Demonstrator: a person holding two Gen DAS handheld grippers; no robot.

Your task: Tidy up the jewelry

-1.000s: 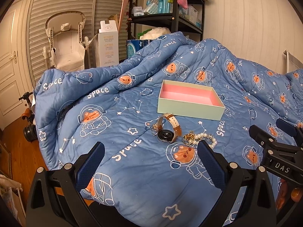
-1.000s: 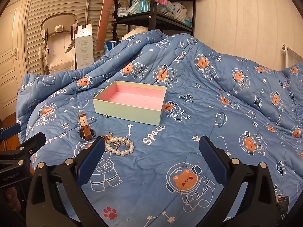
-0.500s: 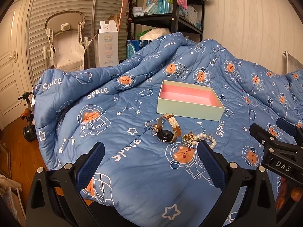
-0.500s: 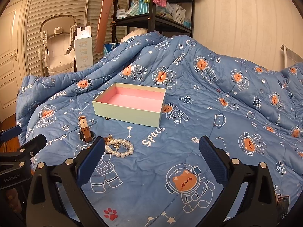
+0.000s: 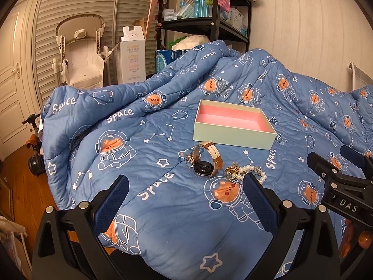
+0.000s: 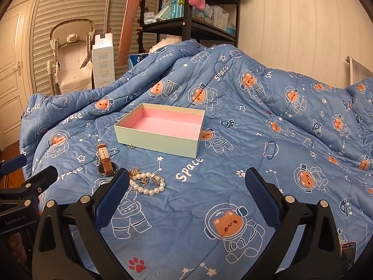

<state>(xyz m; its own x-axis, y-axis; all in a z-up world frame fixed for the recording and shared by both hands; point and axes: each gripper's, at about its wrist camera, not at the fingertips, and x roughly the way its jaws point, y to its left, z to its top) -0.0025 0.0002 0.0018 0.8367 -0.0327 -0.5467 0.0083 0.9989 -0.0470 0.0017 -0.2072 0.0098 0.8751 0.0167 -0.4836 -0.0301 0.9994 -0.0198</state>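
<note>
A pale green box with a pink inside [image 5: 233,126] [image 6: 160,128] lies open and empty on the blue space-print quilt. In front of it lie a watch with a brown strap [image 5: 206,161] [image 6: 105,161], a pearl bracelet [image 5: 253,172] [image 6: 148,185] and small gold pieces [image 5: 232,170] [image 6: 135,172]. My left gripper [image 5: 186,200] is open and empty, hovering just short of the watch and bracelet. My right gripper [image 6: 187,193] is open and empty, with the bracelet by its left finger. Each gripper shows at the edge of the other's view.
A black shelf unit with bottles and baskets [image 5: 205,7] stands behind the bed. A white high chair [image 5: 80,56] and a tall white carton [image 5: 132,56] stand at the back left. The quilt's edge drops to a wooden floor [image 5: 16,175] on the left.
Both grippers have shifted only slightly; the right one has eased a little closer to the jewelry. Nothing on the quilt has moved.
</note>
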